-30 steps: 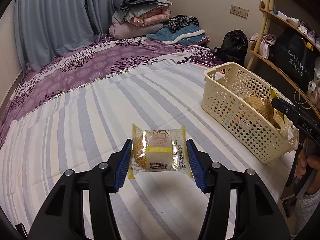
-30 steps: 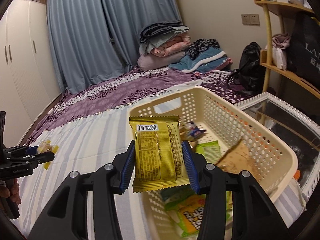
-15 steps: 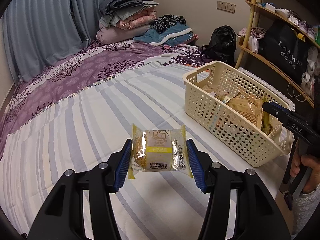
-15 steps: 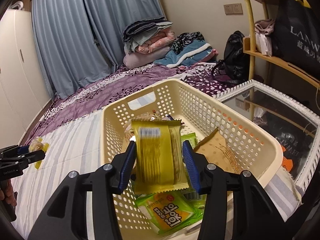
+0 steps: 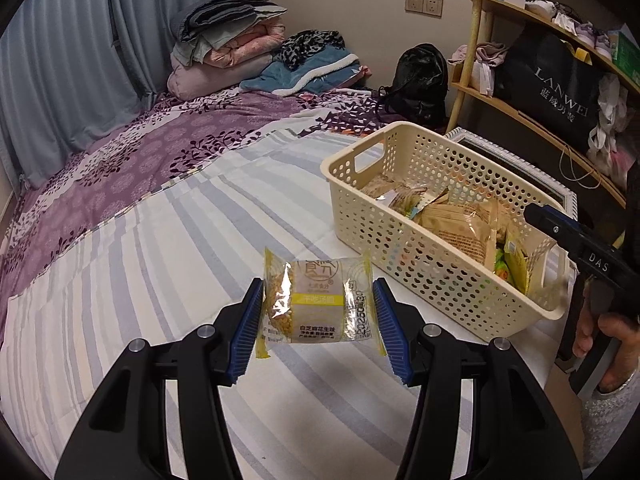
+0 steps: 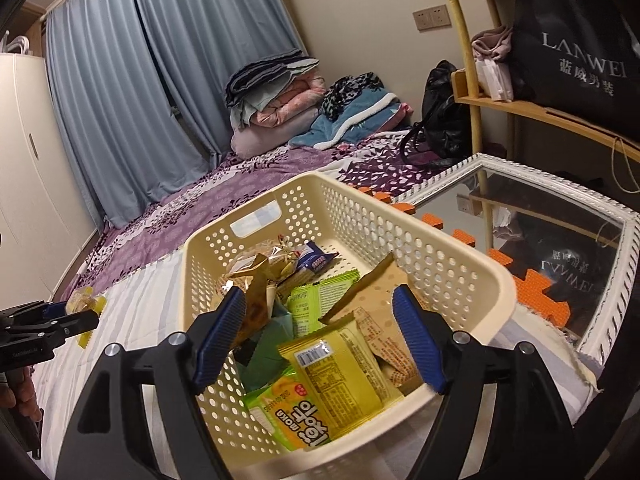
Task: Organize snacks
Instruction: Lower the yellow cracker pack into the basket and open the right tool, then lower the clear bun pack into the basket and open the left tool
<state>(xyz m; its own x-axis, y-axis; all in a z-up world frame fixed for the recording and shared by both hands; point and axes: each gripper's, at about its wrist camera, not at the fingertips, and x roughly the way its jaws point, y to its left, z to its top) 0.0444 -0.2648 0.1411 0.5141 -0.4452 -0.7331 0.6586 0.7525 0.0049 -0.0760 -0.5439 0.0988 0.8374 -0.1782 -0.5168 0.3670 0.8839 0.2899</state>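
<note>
My right gripper (image 6: 320,344) has just opened, nothing between its jaws — yellow packet (image 6: 340,376) lies in the basket (image 6: 472,276). Left gripper (image 5: 318,328) clamps a clear snack pack (image 5: 316,300) (slippery film) above the bedsheet (image 5: 160,260), beside the basket; I judge it could slip out short.

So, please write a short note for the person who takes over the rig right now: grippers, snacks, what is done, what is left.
Left gripper: shut on the clear sesame snack pack, held above the striped bed sheet, not yet at the basket.
Right gripper: its jaws have just been opening, nothing between them; it is over the basket.
Done: yellow packet lies in the basket with the other snacks.
Left: drop the sesame pack into the basket.
</note>
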